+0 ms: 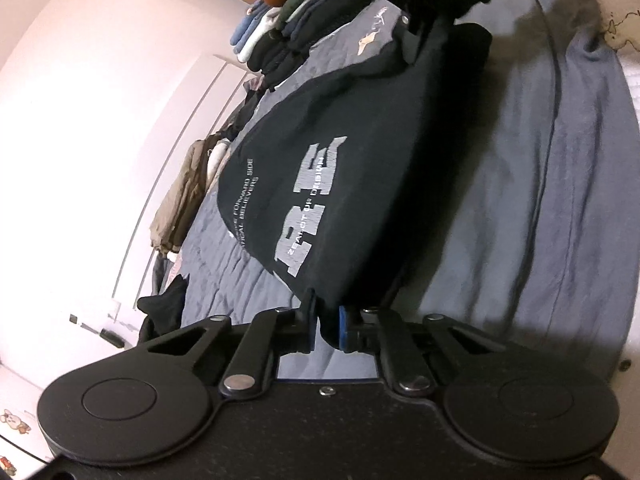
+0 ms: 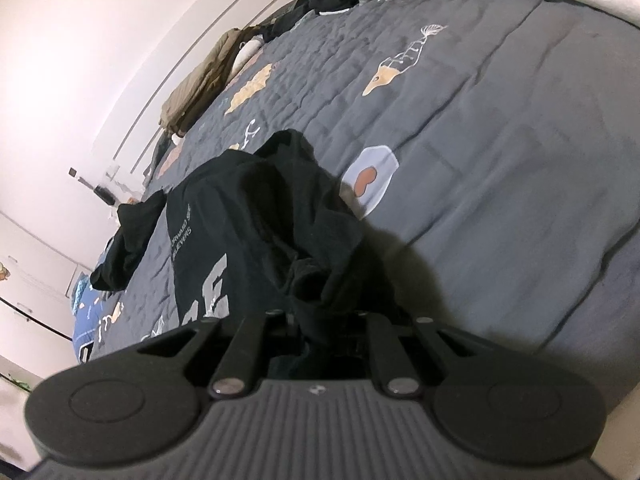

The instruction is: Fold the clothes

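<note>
Shirt (image 1: 320, 184), black with grey lettering, lies stretched across the grey bedspread (image 1: 540, 200). Left gripper (image 1: 326, 326) is pinched tight on its near hem, fabric bunched between the blue pads. Right gripper (image 2: 320, 320) is clamped on the opposite end, cloth gathered in its jaws. Stack of folded clothes (image 1: 288, 28) sits beyond the shirt, near the wall.

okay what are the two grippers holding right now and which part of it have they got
Both hold the black T-shirt. The left gripper pinches its near edge; the right gripper is shut on a bunched fold at the other end.
</note>
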Demonstrator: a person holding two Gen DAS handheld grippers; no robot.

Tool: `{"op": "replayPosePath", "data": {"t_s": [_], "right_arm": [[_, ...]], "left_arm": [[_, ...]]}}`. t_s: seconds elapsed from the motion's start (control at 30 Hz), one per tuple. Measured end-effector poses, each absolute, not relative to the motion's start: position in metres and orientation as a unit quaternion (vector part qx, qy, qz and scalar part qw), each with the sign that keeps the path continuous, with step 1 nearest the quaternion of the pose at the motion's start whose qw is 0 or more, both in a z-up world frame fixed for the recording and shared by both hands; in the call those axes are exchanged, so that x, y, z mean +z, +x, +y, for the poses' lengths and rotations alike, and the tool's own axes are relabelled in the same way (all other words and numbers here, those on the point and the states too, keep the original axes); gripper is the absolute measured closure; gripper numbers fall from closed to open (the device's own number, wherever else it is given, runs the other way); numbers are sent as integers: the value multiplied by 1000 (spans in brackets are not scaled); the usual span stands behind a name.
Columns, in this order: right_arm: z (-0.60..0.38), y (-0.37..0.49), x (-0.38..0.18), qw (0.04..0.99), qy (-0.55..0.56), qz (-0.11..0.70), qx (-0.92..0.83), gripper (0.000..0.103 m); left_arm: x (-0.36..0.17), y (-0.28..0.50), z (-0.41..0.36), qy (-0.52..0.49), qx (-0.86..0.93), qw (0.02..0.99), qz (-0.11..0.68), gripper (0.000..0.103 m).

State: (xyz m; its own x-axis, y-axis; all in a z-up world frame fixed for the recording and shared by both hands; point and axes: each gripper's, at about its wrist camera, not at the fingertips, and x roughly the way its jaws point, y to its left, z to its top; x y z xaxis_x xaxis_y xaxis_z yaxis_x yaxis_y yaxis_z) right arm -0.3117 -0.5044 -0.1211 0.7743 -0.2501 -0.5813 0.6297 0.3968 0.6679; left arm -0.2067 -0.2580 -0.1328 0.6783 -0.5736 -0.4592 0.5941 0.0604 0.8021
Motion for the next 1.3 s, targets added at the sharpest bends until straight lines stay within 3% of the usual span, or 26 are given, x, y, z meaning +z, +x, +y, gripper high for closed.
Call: {"op": "replayPosePath", "data": {"t_s": [0.5,1.07,1.3], "right_arm": [[-483,-294,-128,814,487,219,-230,93],[-430,-271,-115,831,465,276,-131,93],[-428,-266,-115,831,437,323,-120,90]], "left_arm": [[-111,-192,-242,582,-382,717,9,96],[-77,-204,-196,589,-357,722,64,97],[-109,-210,-210,604,-349,709,100,95]]}}
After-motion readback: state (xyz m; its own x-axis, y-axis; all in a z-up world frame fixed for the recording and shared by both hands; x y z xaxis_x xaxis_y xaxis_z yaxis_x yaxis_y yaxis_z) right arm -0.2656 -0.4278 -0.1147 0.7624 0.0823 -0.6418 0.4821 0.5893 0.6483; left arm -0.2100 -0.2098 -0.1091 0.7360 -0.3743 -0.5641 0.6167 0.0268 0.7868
